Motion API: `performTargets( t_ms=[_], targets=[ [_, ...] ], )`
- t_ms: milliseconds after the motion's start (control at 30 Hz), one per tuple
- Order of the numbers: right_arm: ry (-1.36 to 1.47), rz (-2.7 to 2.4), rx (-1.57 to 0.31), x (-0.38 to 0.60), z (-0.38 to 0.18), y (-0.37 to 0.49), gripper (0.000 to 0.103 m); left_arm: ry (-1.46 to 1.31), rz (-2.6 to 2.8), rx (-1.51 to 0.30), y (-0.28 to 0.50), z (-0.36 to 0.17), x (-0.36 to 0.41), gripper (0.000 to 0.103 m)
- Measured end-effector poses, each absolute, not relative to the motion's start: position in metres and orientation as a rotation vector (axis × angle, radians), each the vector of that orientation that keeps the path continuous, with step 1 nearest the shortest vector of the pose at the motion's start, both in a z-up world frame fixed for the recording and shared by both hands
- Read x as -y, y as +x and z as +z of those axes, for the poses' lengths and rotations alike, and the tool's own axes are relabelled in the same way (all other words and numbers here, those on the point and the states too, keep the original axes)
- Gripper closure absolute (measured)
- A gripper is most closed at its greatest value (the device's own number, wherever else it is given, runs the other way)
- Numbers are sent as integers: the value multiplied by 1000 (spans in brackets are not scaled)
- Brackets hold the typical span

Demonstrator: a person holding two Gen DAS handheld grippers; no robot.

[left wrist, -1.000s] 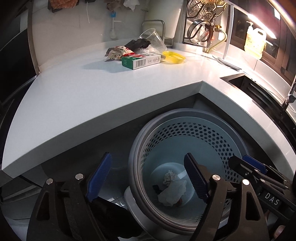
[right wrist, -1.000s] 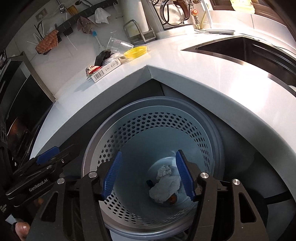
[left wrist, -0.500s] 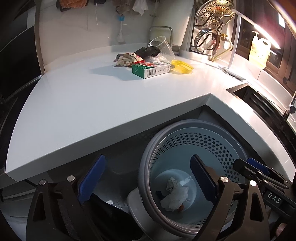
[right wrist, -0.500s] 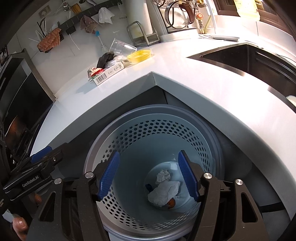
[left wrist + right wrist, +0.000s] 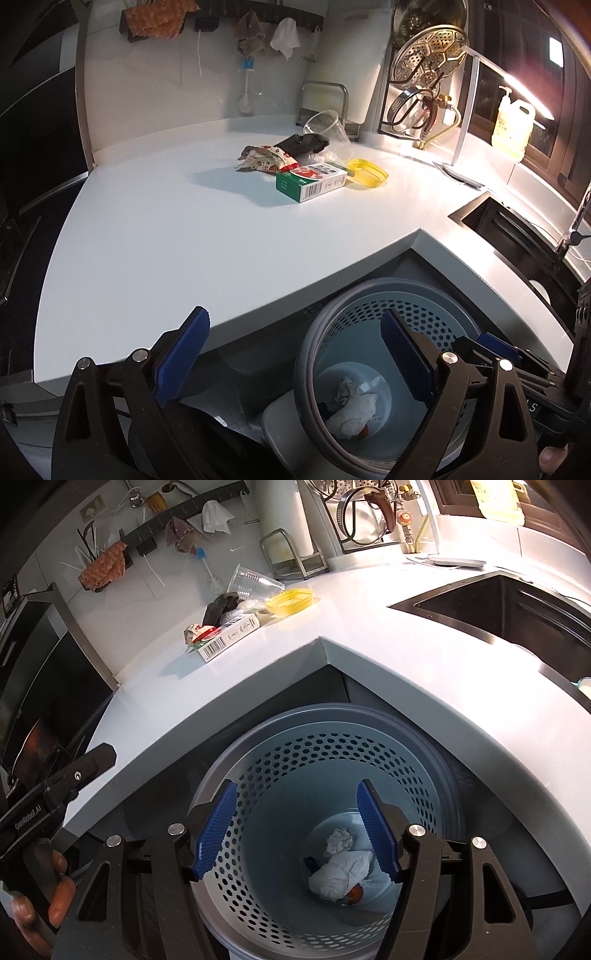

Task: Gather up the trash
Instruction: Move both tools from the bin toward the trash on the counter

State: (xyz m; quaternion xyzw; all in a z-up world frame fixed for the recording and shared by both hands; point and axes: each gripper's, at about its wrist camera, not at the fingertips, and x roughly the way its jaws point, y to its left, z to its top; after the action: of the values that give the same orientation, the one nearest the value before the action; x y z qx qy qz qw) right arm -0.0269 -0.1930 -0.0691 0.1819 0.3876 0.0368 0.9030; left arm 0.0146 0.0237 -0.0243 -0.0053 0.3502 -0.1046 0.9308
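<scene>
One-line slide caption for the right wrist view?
Right gripper hangs open and empty over the perforated bin holding crumpled paper; more trash, a carton and plastic cup, waits on the counter.

The left gripper [image 5: 295, 354] is higher and further back from the bin [image 5: 314, 332], its empty jaws just opening wider. The right gripper [image 5: 295, 830] opens slightly too.

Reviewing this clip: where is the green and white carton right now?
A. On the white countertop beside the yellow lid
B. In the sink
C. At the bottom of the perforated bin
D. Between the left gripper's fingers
A. The carton lies flat on the countertop beside the yellow lid, while the bin holds only crumpled paper.
</scene>
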Motion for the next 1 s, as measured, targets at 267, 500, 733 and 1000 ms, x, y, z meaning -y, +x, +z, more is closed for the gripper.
performTargets(
  t_ms=[267, 500, 733, 1000],
  targets=[
    [402, 88, -765, 199, -59, -16, 37, -24, -223, -711, 31, -22, -26, 11],
    [376, 112, -743, 205, -49, 17, 37, -5, -228, -697, 57, -19, -19, 10],
    [321, 139, -742, 210, -37, 68, 36, 14, -215, -681, 104, -11, -16, 8],
    [239, 155, -762, 215, -23, 140, 35, 36, -159, -667, 156, -7, -18, 8]
  ],
)
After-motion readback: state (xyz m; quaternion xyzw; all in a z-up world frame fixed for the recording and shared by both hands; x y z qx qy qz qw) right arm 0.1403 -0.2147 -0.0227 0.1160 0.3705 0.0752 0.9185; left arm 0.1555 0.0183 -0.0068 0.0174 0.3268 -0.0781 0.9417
